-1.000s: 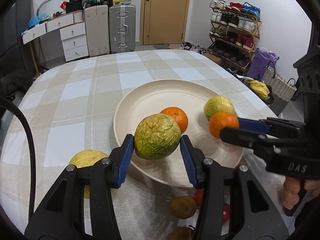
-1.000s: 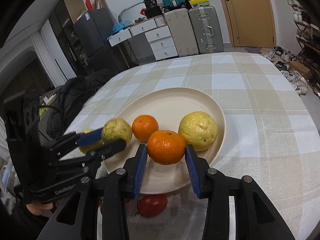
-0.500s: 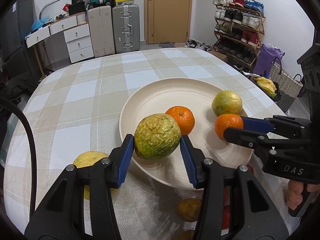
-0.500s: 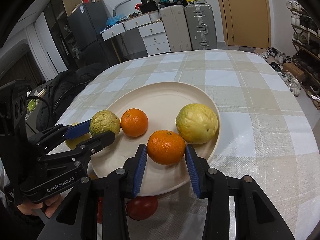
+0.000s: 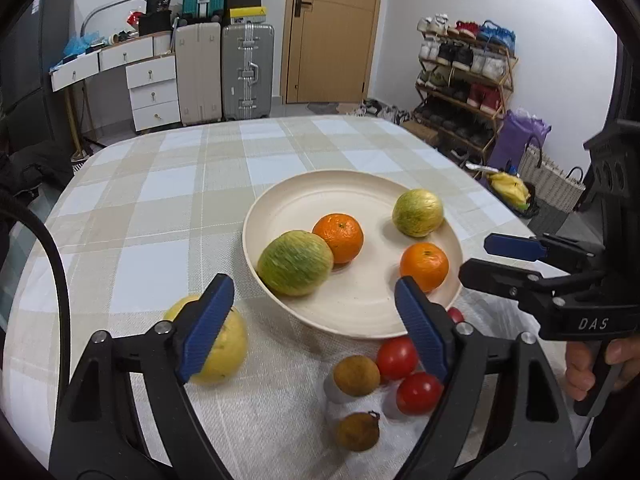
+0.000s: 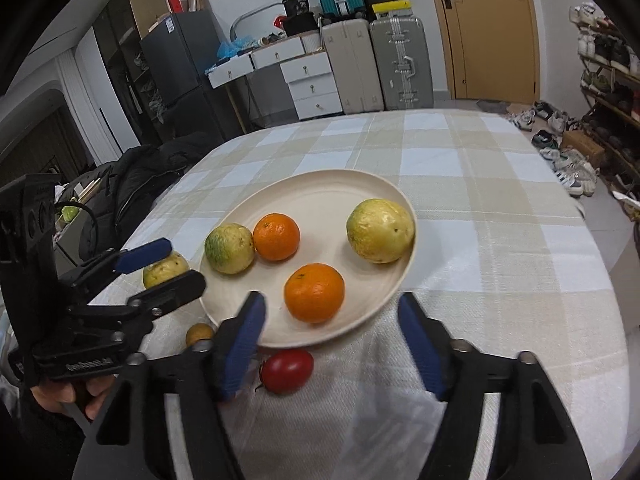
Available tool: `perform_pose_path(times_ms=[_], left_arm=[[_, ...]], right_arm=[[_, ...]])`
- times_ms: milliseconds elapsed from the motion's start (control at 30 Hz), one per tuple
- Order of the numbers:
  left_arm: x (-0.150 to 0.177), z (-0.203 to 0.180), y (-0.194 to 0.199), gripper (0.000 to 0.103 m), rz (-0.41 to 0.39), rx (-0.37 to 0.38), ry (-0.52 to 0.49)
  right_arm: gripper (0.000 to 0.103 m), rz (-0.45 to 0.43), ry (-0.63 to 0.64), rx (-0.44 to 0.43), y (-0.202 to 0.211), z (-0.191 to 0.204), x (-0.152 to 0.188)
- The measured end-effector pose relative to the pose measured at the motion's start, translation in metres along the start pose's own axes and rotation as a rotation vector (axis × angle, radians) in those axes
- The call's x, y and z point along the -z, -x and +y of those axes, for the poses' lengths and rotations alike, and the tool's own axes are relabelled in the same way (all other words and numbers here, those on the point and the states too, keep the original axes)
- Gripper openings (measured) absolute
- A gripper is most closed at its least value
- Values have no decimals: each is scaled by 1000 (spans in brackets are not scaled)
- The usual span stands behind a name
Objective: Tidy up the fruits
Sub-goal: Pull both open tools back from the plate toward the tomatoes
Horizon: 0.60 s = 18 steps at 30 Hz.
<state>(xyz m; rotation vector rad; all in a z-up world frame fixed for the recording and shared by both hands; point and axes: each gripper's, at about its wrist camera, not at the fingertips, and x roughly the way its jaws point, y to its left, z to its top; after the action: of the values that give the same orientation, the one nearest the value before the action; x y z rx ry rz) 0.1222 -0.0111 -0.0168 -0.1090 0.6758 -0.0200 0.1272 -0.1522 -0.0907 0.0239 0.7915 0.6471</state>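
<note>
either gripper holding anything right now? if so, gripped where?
Nothing held. Left gripper and right gripper are both open and empty; the green fruit and orange lie on the plate.

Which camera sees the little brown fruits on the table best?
The left wrist view. It shows both brown fruits whole on the tablecloth, near the red tomatoes in front of the plate. The right wrist view shows only one brown fruit, partly hidden behind a gripper finger.
</note>
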Motion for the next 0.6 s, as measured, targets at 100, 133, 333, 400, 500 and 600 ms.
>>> perform_pose_path(times_ms=[100, 133, 333, 400, 500, 600], left_arm=[[5, 1, 15, 84, -7, 2, 14], [8, 1, 20, 86, -11, 0, 15], [24, -1, 52, 102, -56, -22, 18], [29, -3, 58, 102, -48, -33, 4], [37, -5, 63, 102, -43, -39, -5], [42, -7, 64, 102, -27, -22, 2]], right_arm=[[95, -25, 16, 17, 10, 3, 6], [100, -28, 23, 20, 12, 5, 7], [103, -27, 80, 60, 19, 17, 11], [103, -26, 80, 62, 19, 18, 13], [103, -22, 65, 46, 19, 15, 15], [103, -10, 58, 51, 16, 12, 17]])
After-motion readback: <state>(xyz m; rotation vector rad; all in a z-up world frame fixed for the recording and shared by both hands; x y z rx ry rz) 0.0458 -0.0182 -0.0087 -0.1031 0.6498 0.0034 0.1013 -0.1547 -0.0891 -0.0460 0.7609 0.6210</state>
